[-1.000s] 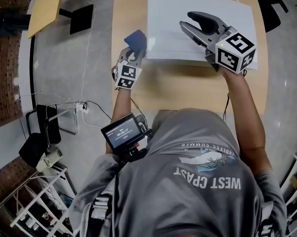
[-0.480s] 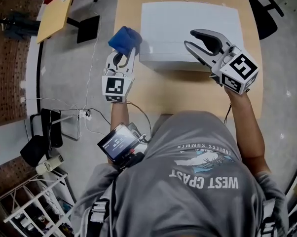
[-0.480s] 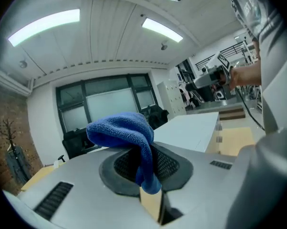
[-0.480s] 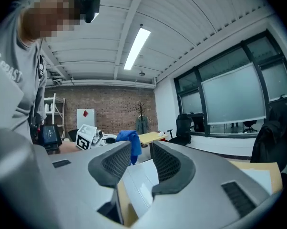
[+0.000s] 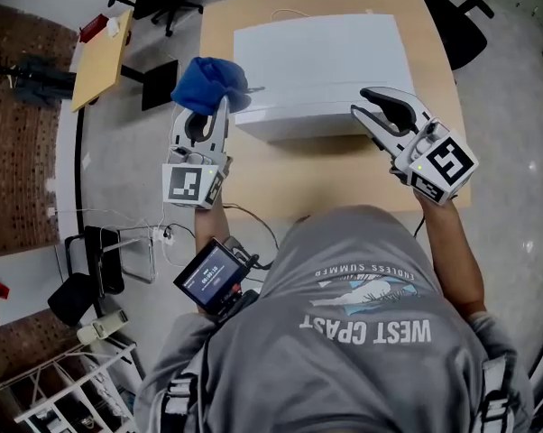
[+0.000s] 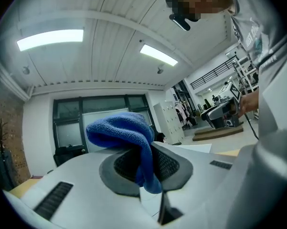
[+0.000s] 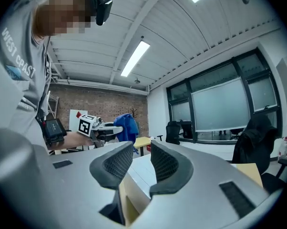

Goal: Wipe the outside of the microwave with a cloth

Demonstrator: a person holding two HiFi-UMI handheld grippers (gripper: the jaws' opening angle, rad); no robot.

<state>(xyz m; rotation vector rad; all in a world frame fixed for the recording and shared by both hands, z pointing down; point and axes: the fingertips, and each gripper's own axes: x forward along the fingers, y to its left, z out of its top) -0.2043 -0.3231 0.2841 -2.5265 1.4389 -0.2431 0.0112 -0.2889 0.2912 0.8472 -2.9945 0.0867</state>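
Two grippers are at work over a light wooden table. At left, my left gripper is clenched on a bunched blue terry cloth, pinched between its dark ribbed pads by the left edge of a white box-shaped microwave. I cannot tell whether cloth and casing touch. The microwave stands on the table between my two grippers. At right, my right gripper has its jaws parted and empty near the microwave's front right corner.
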